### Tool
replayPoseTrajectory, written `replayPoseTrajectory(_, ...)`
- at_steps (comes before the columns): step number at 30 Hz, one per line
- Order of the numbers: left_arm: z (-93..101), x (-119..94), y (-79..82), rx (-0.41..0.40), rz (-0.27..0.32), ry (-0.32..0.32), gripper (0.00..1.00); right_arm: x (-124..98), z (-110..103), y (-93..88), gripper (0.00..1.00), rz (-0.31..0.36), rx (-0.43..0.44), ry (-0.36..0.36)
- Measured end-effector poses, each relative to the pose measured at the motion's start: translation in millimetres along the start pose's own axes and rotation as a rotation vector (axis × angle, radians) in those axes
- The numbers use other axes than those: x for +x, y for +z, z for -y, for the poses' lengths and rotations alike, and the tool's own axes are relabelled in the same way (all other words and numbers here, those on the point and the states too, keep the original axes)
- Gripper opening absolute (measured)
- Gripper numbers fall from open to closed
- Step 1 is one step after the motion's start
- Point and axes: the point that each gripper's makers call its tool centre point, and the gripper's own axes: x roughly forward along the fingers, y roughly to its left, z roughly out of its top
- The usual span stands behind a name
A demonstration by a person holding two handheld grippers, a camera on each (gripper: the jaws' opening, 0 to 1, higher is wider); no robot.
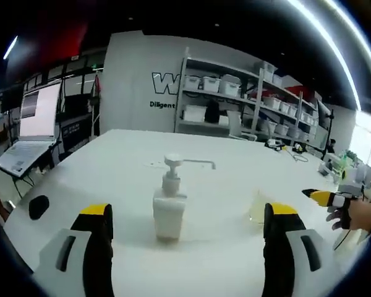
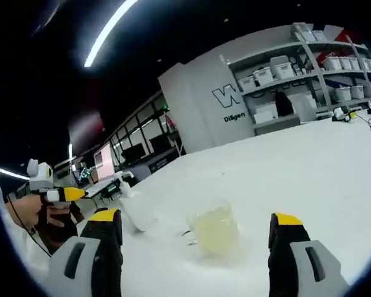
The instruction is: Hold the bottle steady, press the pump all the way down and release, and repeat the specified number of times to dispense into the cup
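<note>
A white pump bottle [image 1: 169,207] stands upright on the white table [image 1: 111,179], its nozzle [image 1: 201,163] pointing right toward a clear cup [image 1: 258,209] partly hidden behind my jaw. My left gripper [image 1: 190,210] is open, jaws wide on either side of the bottle and short of it. In the right gripper view the cup [image 2: 214,230] holds yellowish liquid and sits just ahead of my open right gripper [image 2: 196,218]; the bottle [image 2: 136,211] stands to its left. A hand brings the right gripper [image 1: 324,198] in from the right, and another hand holds the left gripper [image 2: 57,194] at the left.
Shelves with white bins [image 1: 235,99] line the back wall. A laptop on a stand [image 1: 25,154] is off the table's left side. A small black object [image 1: 38,206] lies near the left table edge. Cables and small items [image 1: 284,146] sit at the far right.
</note>
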Motion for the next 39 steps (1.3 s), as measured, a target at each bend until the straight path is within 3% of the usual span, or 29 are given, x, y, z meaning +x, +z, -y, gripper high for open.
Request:
replayPoseTrajectory(3, -2.6, 2.8, -2.4, -0.001, -0.002, 0.006, 1.0, 0.7, -1.5, 1.5, 1.0, 0.002, -0.006, -0.008)
replayPoseTrajectory(4, -1.9, 2.8, -7.3, -0.005, -0.031, 0.008, 1.0, 0.8, -1.6, 1.7, 1.0, 0.003, -0.005, -0.008)
replayPoseTrajectory(6, -0.7, 2.2, -2.2, -0.011, 0.01, 0.012, 1.0, 0.7, -3.8, 2.6, 1.0, -0.003, -0.027, 0.0)
replayPoseTrajectory(9, 3.1, 4.2, -9.0, -0.035, 0.022, 0.031, 1.0, 2.9, 0.6, 5.2, 0.99, -0.002, -0.05, 0.002)
replayPoseTrajectory(10, 5.8, 6.2, -14.4, -0.06, 0.008, 0.033, 1.0, 3.8, -1.5, -1.8, 0.99, -0.057, -0.014, 0.041)
replayPoseTrajectory(11, 9.4, 6.5, -20.2, -0.067, -0.023, 0.032, 1.0, 3.9, 3.3, 4.7, 0.99, -0.033, -0.046, 0.022)
replayPoseTrajectory(12, 12.4, 6.6, -17.6, -0.064, -0.004, 0.03, 1.0, 2.7, 4.4, 11.4, 0.99, -0.013, -0.099, 0.02)
replayPoseTrajectory(13, 15.9, 6.4, -16.0, -0.055, 0.016, 0.03, 1.0, 1.6, 0.6, 7.8, 0.99, -0.055, -0.09, 0.048)
replayPoseTrajectory(14, 17.2, 7.4, -17.4, -0.045, 0.01, 0.034, 1.0, 1.2, 5.8, 6.7, 1.0, -0.069, -0.102, 0.029)
replayPoseTrajectory(15, 18.7, 9.4, -18.7, -0.054, 0.012, 0.028, 1.0, 1.1, 7.5, 11.4, 1.0, -0.045, -0.177, 0.038)
replayPoseTrajectory(16, 20.8, 11.4, -21.8, -0.063, -0.001, 0.019, 1.0, -0.8, -0.8, 4.3, 1.0, -0.092, -0.201, 0.094)
replayPoseTrajectory(17, 20.9, 11.3, -26.5, -0.074, -0.024, 0.025, 1.0, -2.3, 5.7, 3.2, 1.0, -0.108, -0.219, 0.062)
replayPoseTrajectory(18, 20.5, 11.9, -24.7, -0.071, -0.01, 0.027, 1.0, -1.7, 3.7, 6.6, 1.0, -0.088, -0.255, 0.077)
replayPoseTrajectory(19, 22.9, 11.2, -25.6, -0.058, -0.007, 0.026, 1.0, -2.5, -3.1, 0.5, 1.0, -0.127, -0.311, 0.146)
replayPoseTrajectory(22, 26.0, 11.1, -26.8, -0.066, 0.001, 0.018, 1.0, -4.1, 0.1, -2.2, 1.0, -0.156, -0.447, 0.193)
replayPoseTrajectory(23, 26.6, 11.1, -26.1, -0.068, 0.005, 0.017, 1.0, -5.6, 4.3, -2.7, 1.0, -0.168, -0.451, 0.18)
replayPoseTrajectory(24, 26.4, 11.2, -23.8, -0.067, 0.021, 0.024, 1.0, -5.7, 4.7, 7.6, 1.0, -0.112, -0.505, 0.194)
replayPoseTrajectory(26, 26.6, 13.5, -25.8, -0.053, 0.009, 0.032, 1.0, -5.7, 14.0, 5.3, 0.99, -0.153, -0.443, 0.19)
replayPoseTrajectory(27, 26.0, 13.4, -24.7, -0.055, 0.016, 0.033, 1.0, -6.3, 18.7, 11.5, 0.95, -0.131, -0.529, 0.176)
replayPoseTrajectory(29, 25.1, 15.9, -23.4, -0.052, 0.019, 0.04, 1.0, -6.8, 13.1, 11.9, 0.96, -0.138, -0.426, 0.207)
replayPoseTrajectory(30, 22.1, 15.7, -23.2, -0.039, 0.021, 0.056, 1.0, -4.7, 19.7, 18.5, 0.96, -0.112, -0.502, 0.181)
replayPoseTrajectory(32, 22.8, 18.5, -21.8, -0.042, 0.03, 0.048, 1.0, -5.1, 19.1, 9.9, 0.95, -0.168, -0.443, 0.196)
replayPoseTrajectory(33, 23.2, 20.1, -22.7, -0.043, 0.025, 0.049, 1.0, -3.1, 17.6, 16.9, 0.95, -0.118, -0.489, 0.194)
replayPoseTrajectory(36, 23.7, 22.6, -23.8, -0.037, 0.025, 0.045, 1.0, -1.3, 16.6, 11.1, 0.97, -0.132, -0.463, 0.198)
replayPoseTrajectory(38, 22.7, 24.8, -28.9, -0.043, 0.0, 0.051, 1.0, 1.8, 20.0, 1.7, 1.0, -0.164, -0.397, 0.194)
replayPoseTrajectory(39, 22.2, 24.6, -28.9, -0.045, 0.0, 0.053, 1.0, 2.3, 20.1, -0.3, 1.0, -0.162, -0.42, 0.201)
